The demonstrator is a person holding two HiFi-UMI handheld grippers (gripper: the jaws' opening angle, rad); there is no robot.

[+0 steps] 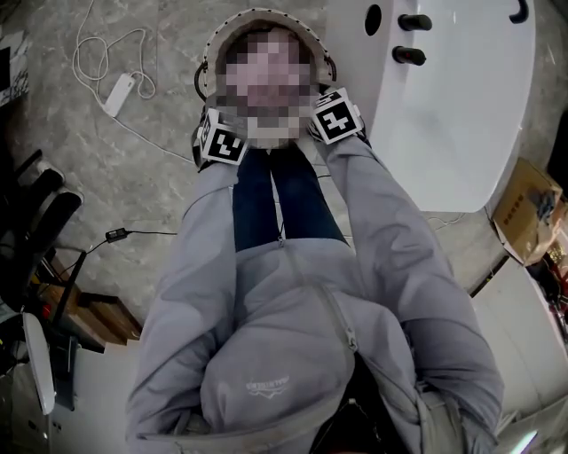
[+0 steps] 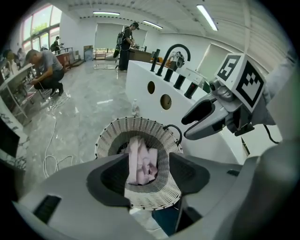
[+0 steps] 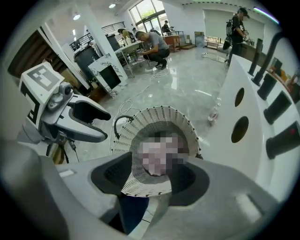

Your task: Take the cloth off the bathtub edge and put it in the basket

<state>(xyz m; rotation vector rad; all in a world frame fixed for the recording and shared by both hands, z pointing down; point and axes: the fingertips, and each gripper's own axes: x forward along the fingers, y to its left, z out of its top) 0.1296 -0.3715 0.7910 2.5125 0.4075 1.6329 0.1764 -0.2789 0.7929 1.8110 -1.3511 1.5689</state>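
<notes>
A pale pink cloth [image 2: 140, 161] lies crumpled inside the white woven basket [image 2: 140, 124], which stands on the floor beside the white bathtub [image 2: 140, 77]. My left gripper [image 2: 149, 171] hangs just over the basket mouth, jaws apart, with no pad pressing on the cloth. My right gripper [image 3: 152, 176] hovers over the same basket [image 3: 161, 112], open too; a mosaic patch hides the contents there. Each gripper shows in the other's view: the right one [image 2: 185, 127] and the left one [image 3: 107, 126]. In the head view both marker cubes [image 1: 222, 142] flank the basket rim [image 1: 266, 13].
The bathtub [image 1: 453, 106] with black taps [image 1: 410, 55] lies right of the basket. A white power strip with its cable [image 1: 118, 93] lies on the marble floor to the left. A cardboard box [image 1: 528, 208] sits at far right. A plastic bottle [image 3: 213, 114] stands by the tub. People [image 2: 44, 65] work in the background.
</notes>
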